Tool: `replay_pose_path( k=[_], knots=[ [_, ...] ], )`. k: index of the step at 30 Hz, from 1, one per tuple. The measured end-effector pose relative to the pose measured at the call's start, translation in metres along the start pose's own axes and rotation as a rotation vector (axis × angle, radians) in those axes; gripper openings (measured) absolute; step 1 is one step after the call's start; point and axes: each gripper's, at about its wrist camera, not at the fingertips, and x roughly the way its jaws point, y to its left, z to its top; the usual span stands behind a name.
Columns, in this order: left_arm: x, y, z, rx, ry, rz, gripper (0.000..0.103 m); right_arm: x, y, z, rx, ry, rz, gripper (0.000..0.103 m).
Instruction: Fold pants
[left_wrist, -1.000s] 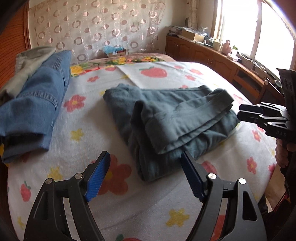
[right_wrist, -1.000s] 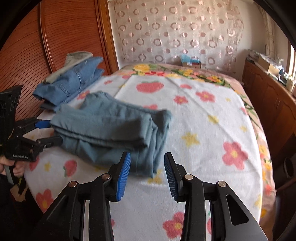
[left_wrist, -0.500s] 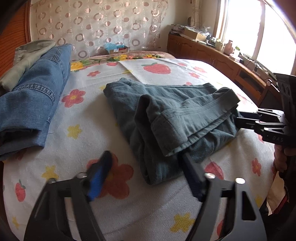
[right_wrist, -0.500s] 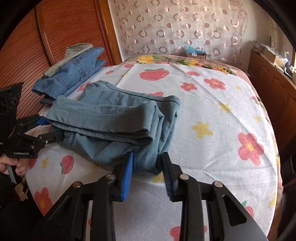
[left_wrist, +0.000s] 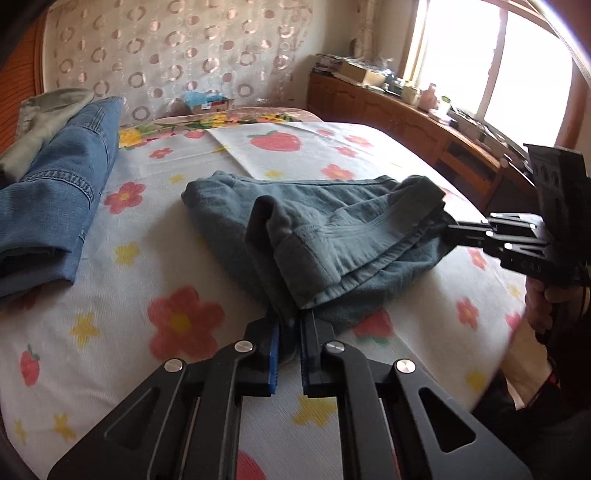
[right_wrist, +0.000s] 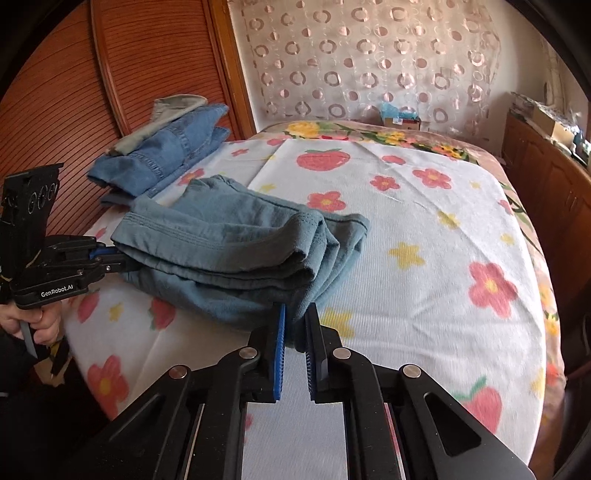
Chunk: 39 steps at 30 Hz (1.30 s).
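Both grippers have just closed on the pants (left_wrist: 332, 236): my left gripper (left_wrist: 289, 334) pinches one near corner, my right gripper (right_wrist: 295, 325) the other. Next I should lift evenly, keeping the folded layers together, away from the jeans (left_wrist: 55, 206).

Bed (right_wrist: 424, 229) (floral cover) bears folded teal pants (right_wrist: 236, 254), jeans (right_wrist: 166, 158)

Folded jeans (left_wrist: 55, 199) on flowered bedsheet (left_wrist: 369, 155), perhaps towelling
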Motion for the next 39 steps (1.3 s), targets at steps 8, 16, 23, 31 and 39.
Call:
replay_pose_path(
  k=[8, 16, 23, 31, 39],
  knots=[
    [-0.022, -0.028, -0.024, 0.036, 0.008, -0.012, 0.010, -0.033, 0.004, -0.024, 0.012, -0.014, 0.017, 0.010],
    [-0.017, -0.027, -0.023, 0.032, 0.038, 0.013, 0.020, -0.036, 0.011, -0.028, 0.004, 0.003, 0.007, 0.013],
    [-0.011, -0.027, -0.007, 0.052, 0.037, 0.035, 0.026, -0.038, 0.012, -0.024, -0.003, 0.002, -0.025, 0.023],
    [-0.002, -0.020, 0.023, 0.032, 0.023, 0.035, 0.026, -0.050, 0.013, -0.022, -0.032, -0.023, -0.032, 0.026],
    [-0.009, -0.017, 0.026, 0.026, 0.014, 0.040, 0.030, -0.038, 0.011, -0.024, -0.056, 0.013, -0.022, 0.027]
  ],
)
